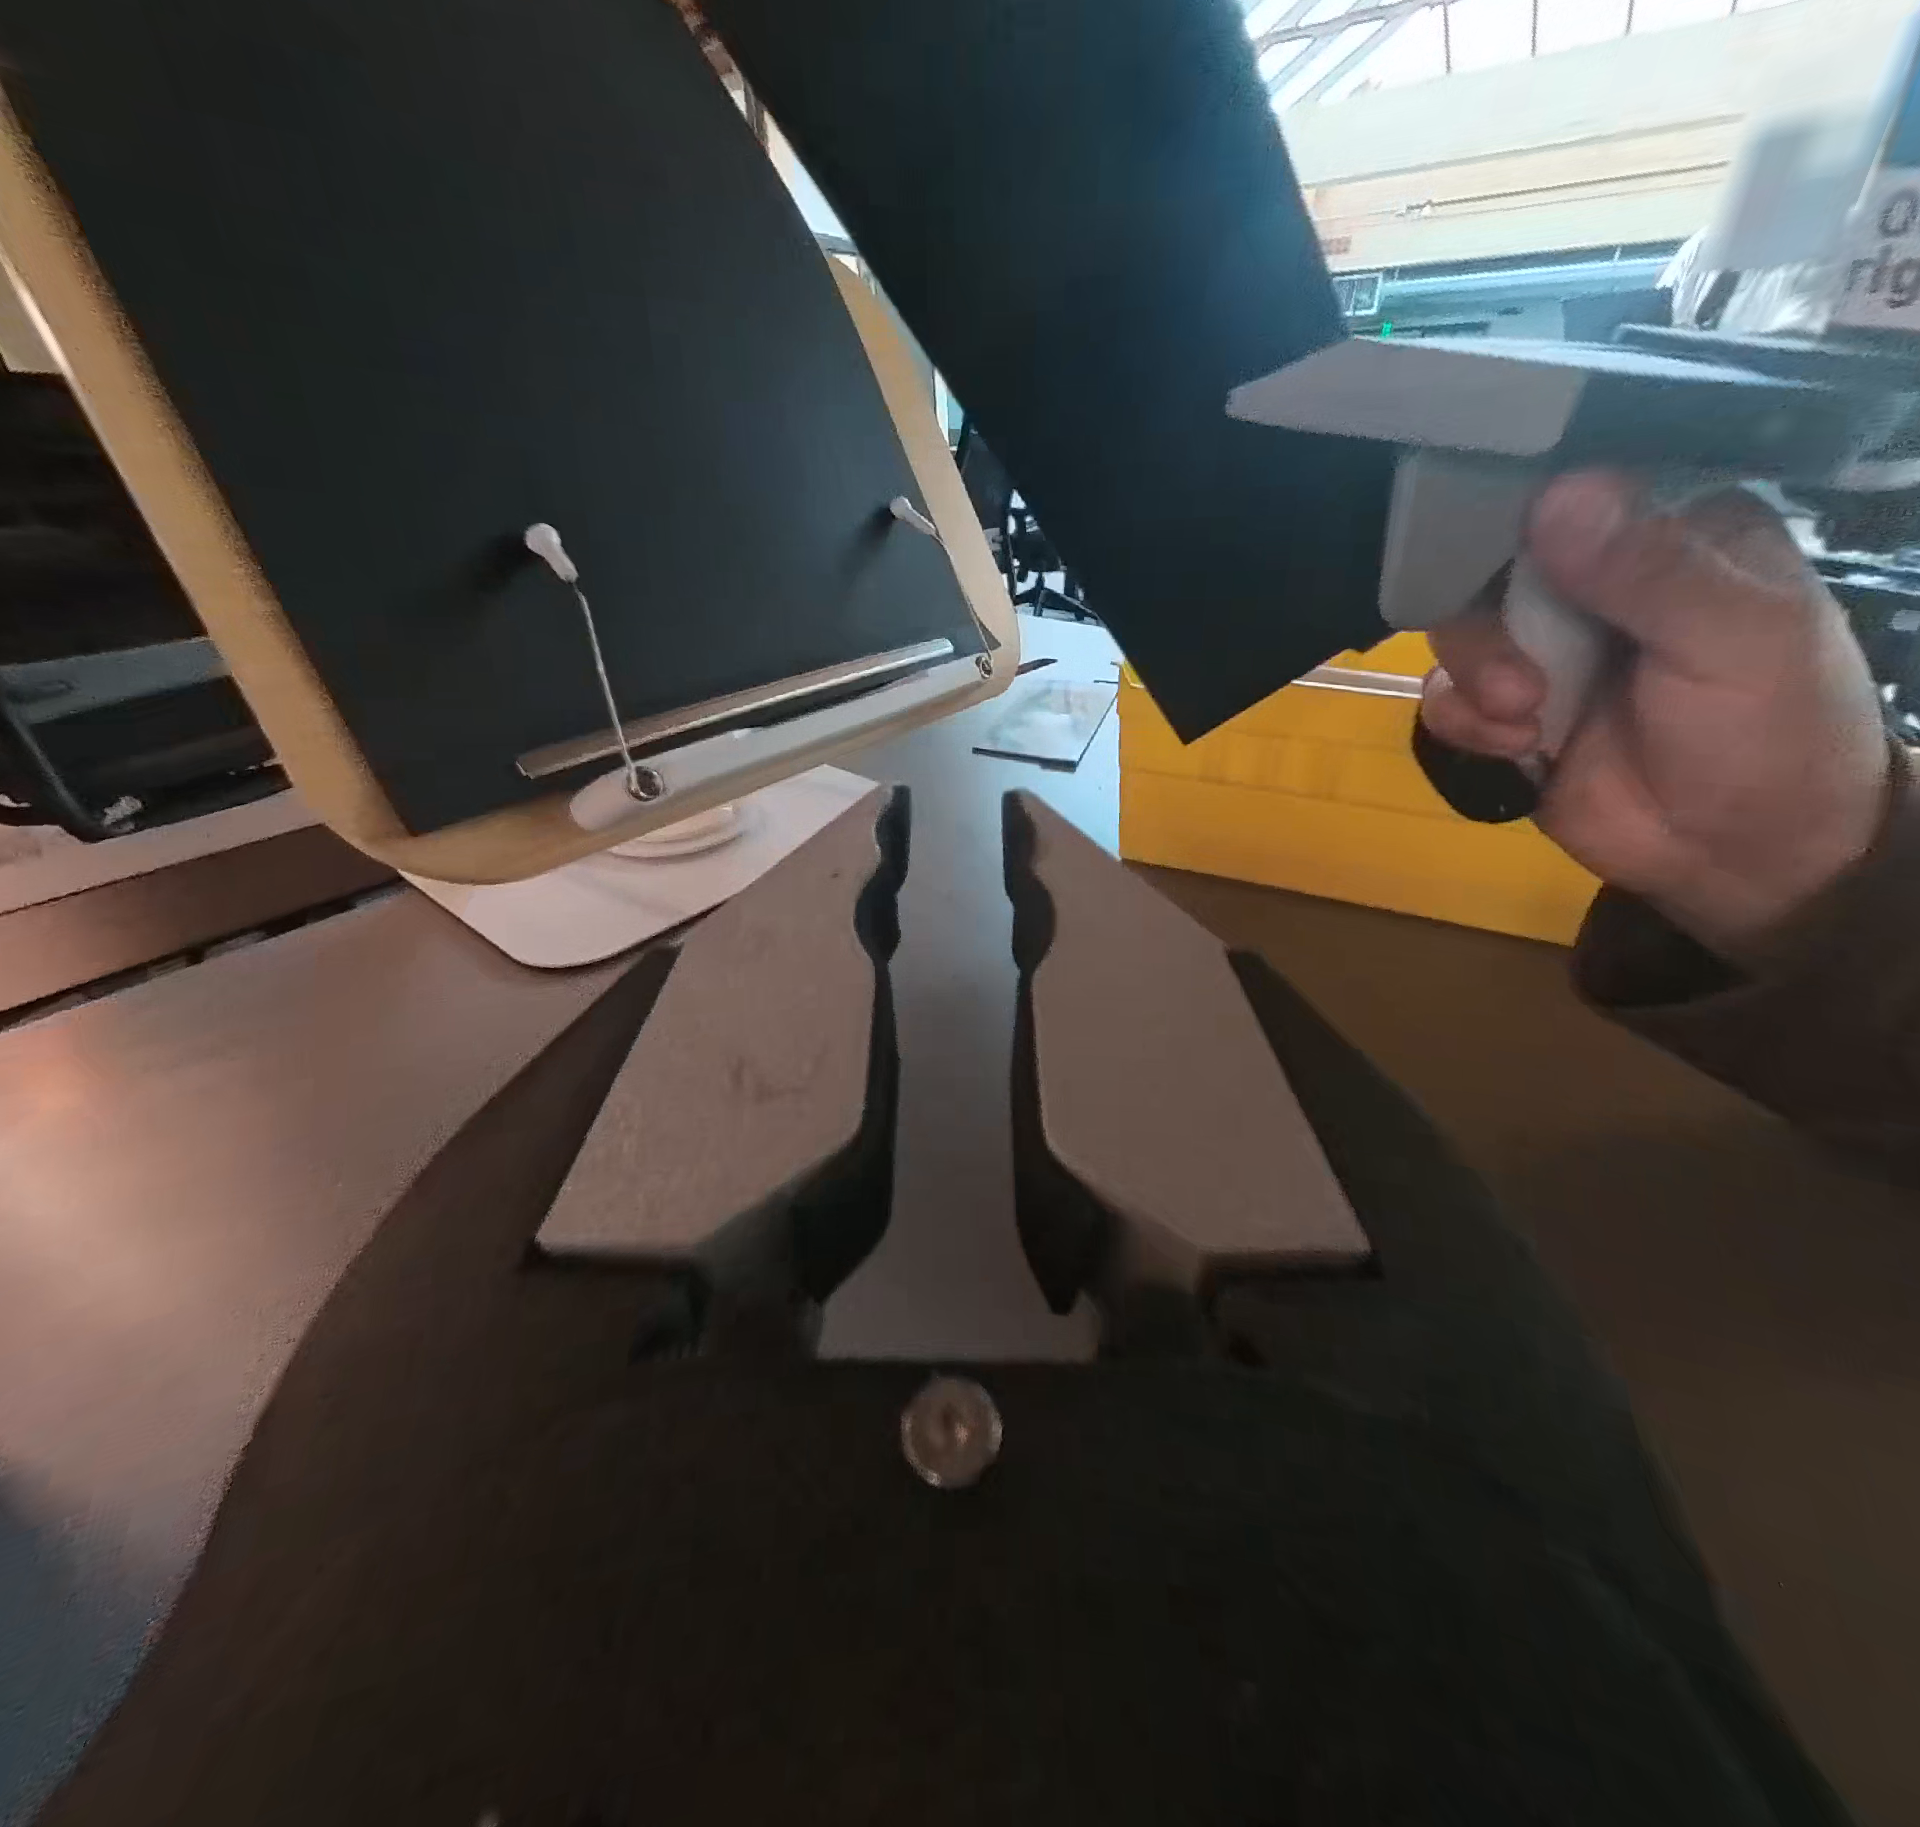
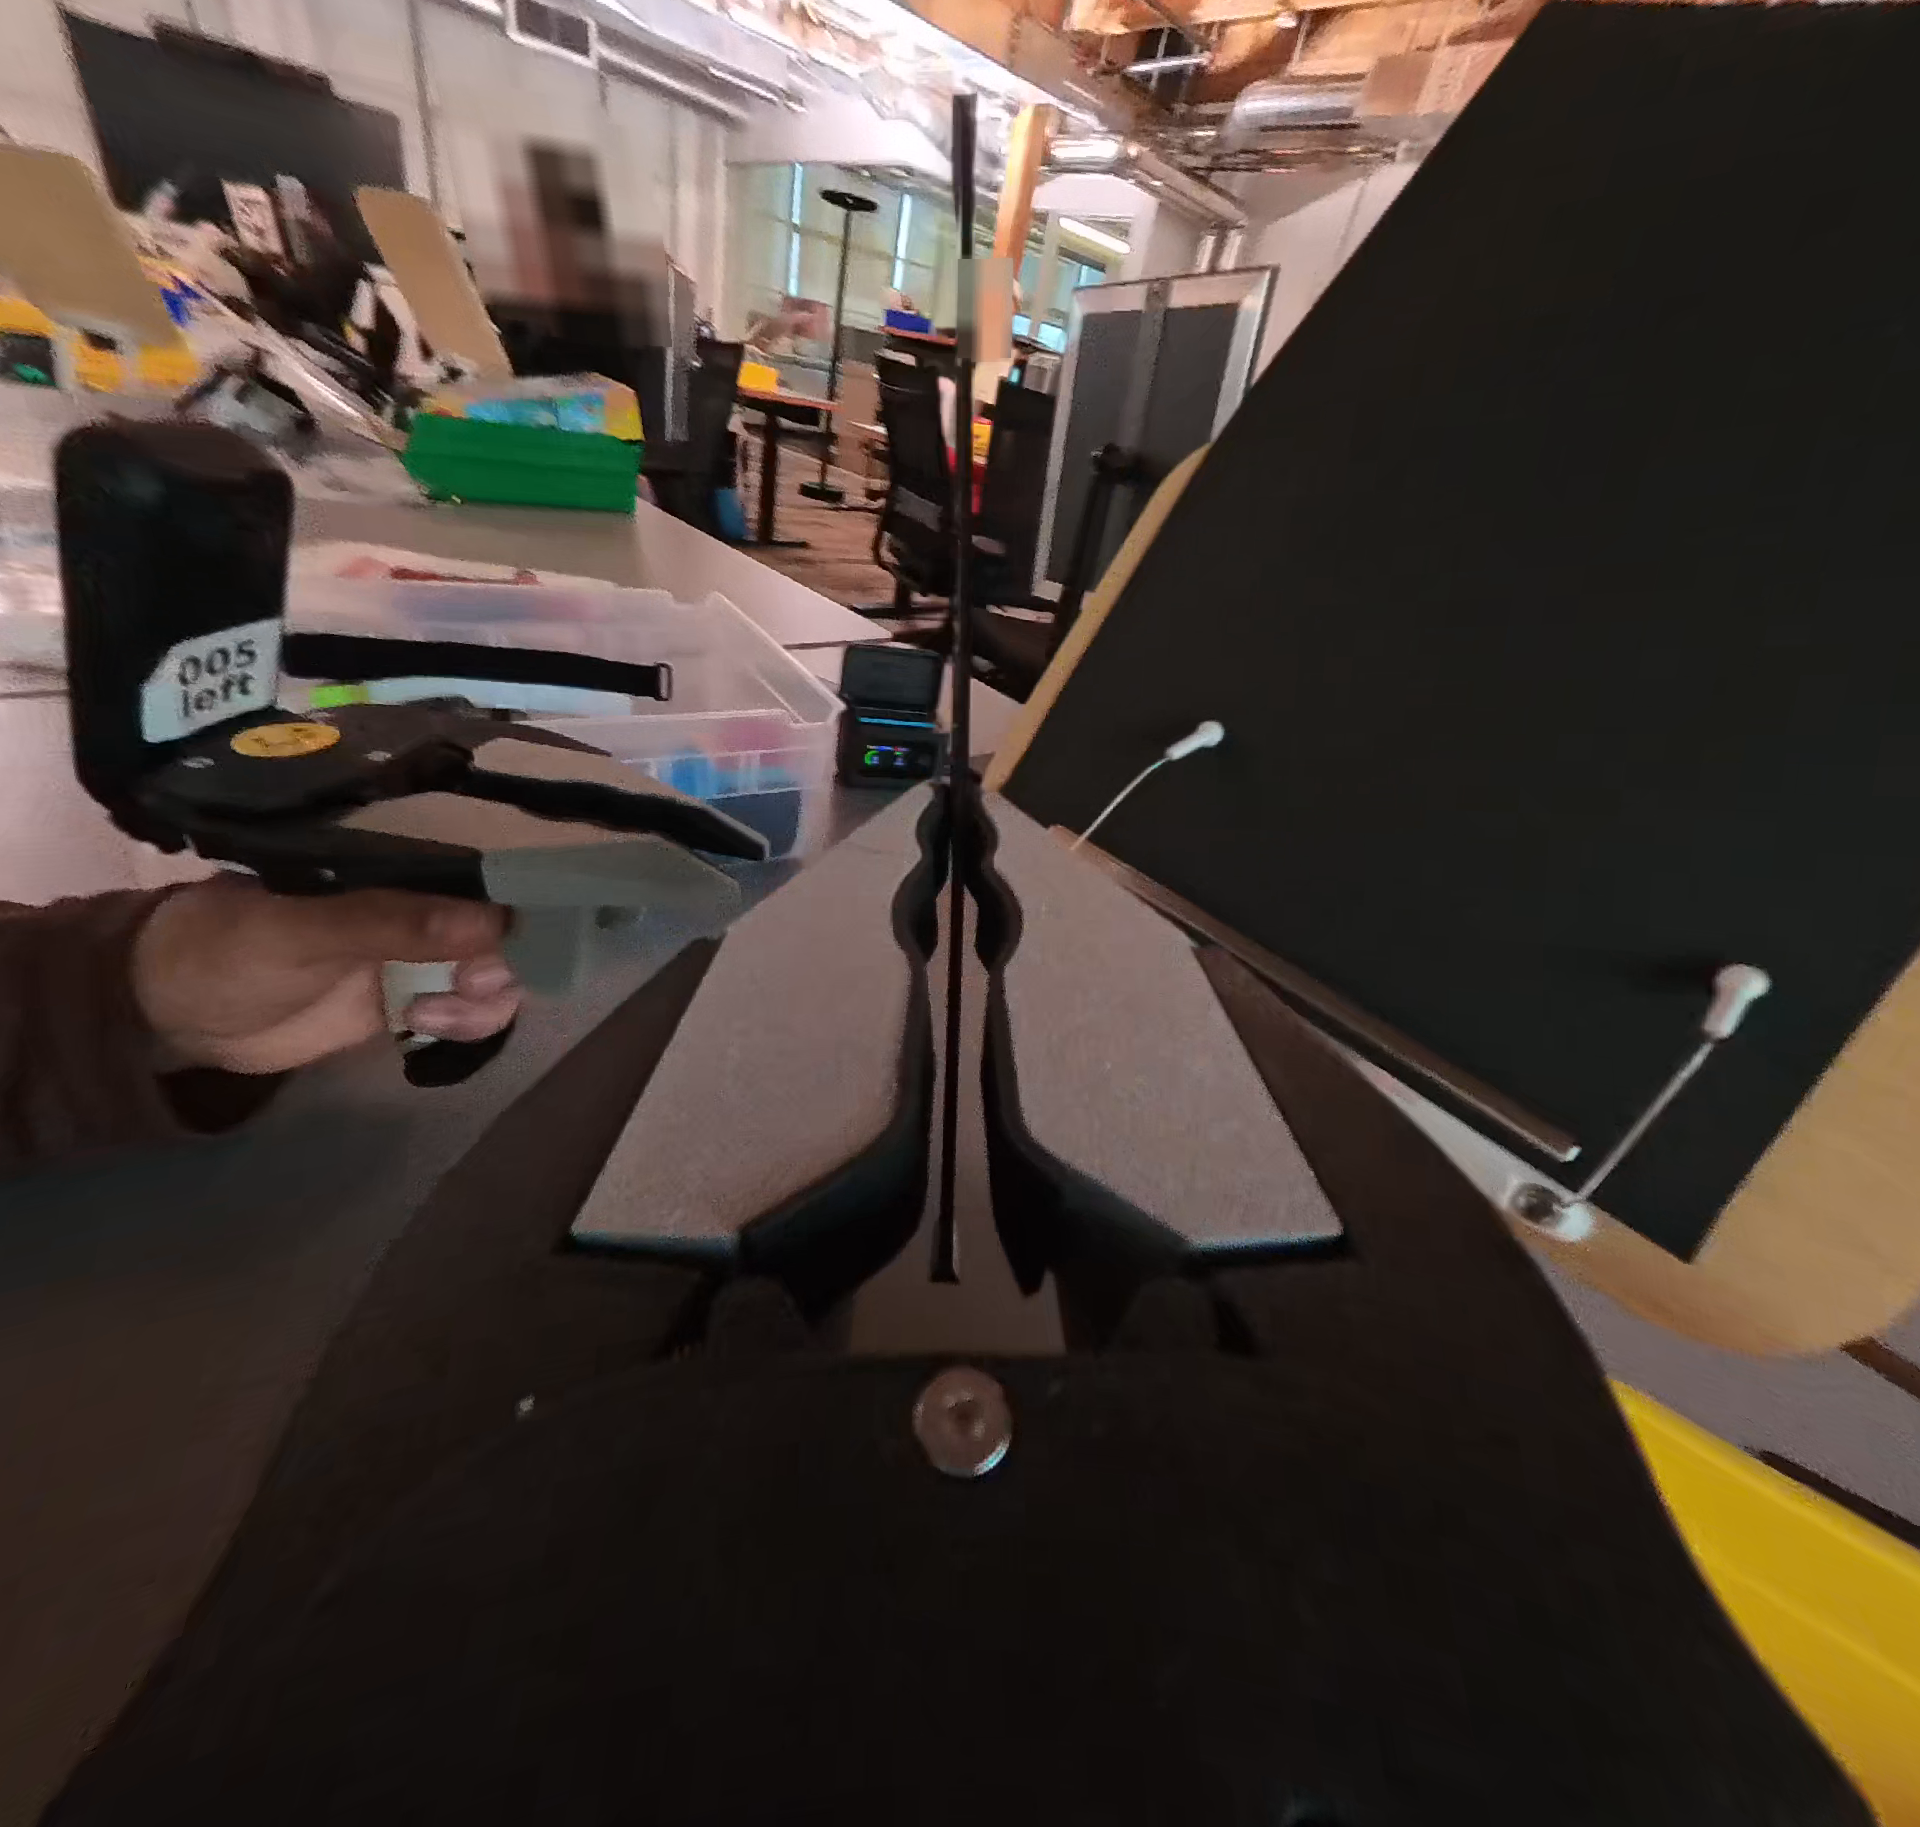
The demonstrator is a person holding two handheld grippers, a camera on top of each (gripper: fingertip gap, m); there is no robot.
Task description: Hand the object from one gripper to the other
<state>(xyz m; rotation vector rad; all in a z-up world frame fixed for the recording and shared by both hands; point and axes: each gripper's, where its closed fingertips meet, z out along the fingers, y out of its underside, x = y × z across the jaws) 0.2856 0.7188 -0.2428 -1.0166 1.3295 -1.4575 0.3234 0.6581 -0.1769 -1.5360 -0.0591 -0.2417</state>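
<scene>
A thin black sheet (image 1: 1039, 271) hangs tilted in the upper middle of the left wrist view. My right gripper (image 1: 1288, 395) comes in from the right and is shut on the sheet's right edge. In the right wrist view the sheet (image 2: 962, 427) stands edge-on as a thin dark line clamped between the fingers of my right gripper (image 2: 961, 811). My left gripper (image 1: 956, 811) is open and empty, with its tips below the sheet and apart from it. It also shows at the left of the right wrist view (image 2: 748, 868), held by a hand (image 2: 291, 967).
A wooden-framed stand with a black board (image 1: 416, 323) leans on the grey table (image 1: 208, 1154); it fills the right of the right wrist view (image 2: 1507, 530). A yellow box (image 1: 1299, 821) sits behind. A clear plastic bin (image 2: 727, 697), a green box (image 2: 520, 468) and a small black device (image 2: 894, 728) lie farther off. The gap from one gripper's tips to the other's is roughly 10 centimetres.
</scene>
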